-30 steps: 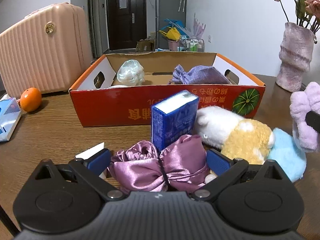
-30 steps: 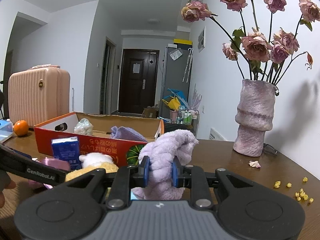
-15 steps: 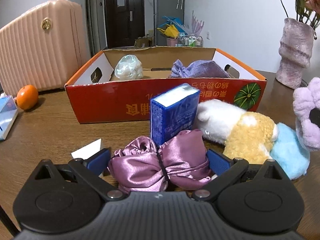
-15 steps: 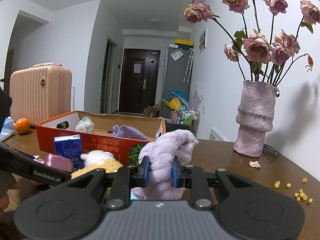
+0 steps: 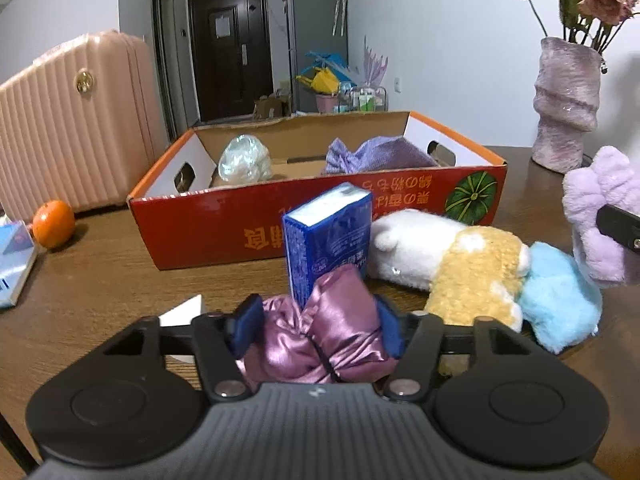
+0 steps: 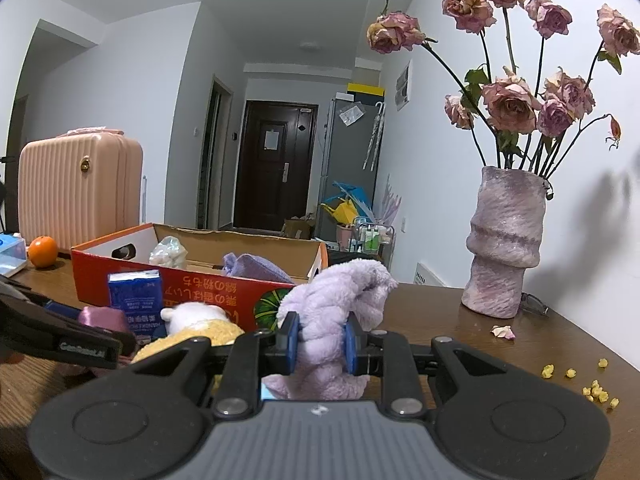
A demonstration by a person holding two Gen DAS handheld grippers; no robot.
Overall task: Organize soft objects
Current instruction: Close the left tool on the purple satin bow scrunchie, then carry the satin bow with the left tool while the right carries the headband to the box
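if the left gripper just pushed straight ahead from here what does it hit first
Probably the blue tissue pack, standing just beyond the pink satin scrunchie that the left gripper is shut on; behind it comes the red cardboard box.

Blue carton stands before open box.

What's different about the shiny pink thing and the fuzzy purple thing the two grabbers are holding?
The pink satin scrunchie is smooth and glossy; the lilac plush piece is fluffy and matte. The scrunchie sits low, bunched sideways between the left gripper fingers, while the plush stands tall, poking above the right gripper. The scrunchie fills a wider gap; the plush is pinched narrow. Both are soft and squeezed by blue pads.
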